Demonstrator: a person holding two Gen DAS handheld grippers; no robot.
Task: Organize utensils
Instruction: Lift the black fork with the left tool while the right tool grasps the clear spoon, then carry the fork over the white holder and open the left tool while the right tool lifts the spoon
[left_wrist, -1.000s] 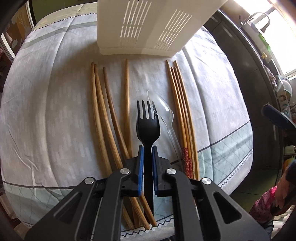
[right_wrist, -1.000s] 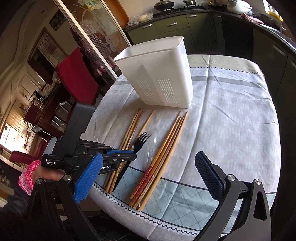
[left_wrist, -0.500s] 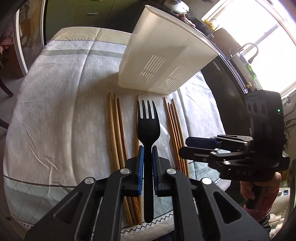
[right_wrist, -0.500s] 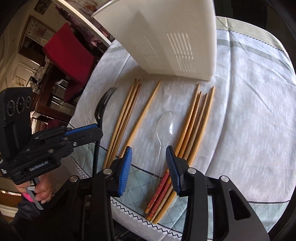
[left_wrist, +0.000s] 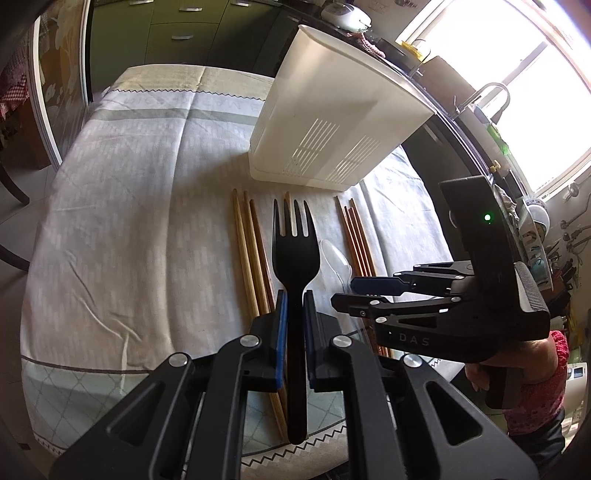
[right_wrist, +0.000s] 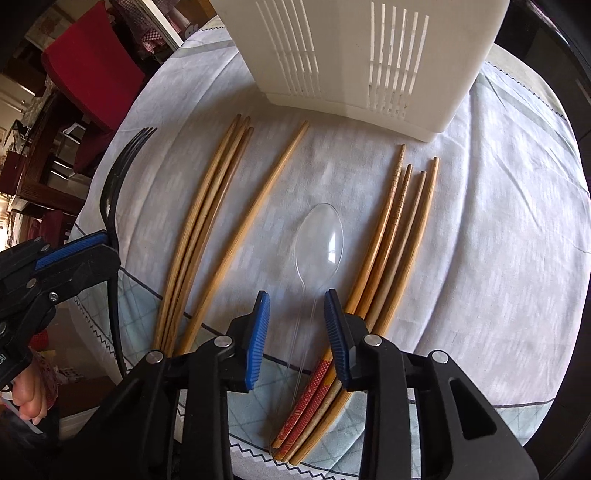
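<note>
Fork lifted, spoon about to be taken, nothing yet in the holder.

The table under its pale cloth carries the white slotted holder at the far edge; what shows of it holds no utensil, though its inside is hidden. In front of it lie four plain wooden chopsticks and, to the right, four with red patterned ends, untouched. The left claw is clamped on the handle of the black fork, held clear above the cloth. The right claw has just been closing and straddles the handle of the clear plastic spoon, its pads not yet pressing it. By my reading, sorting has barely begun: every piece remains to be placed.
</note>
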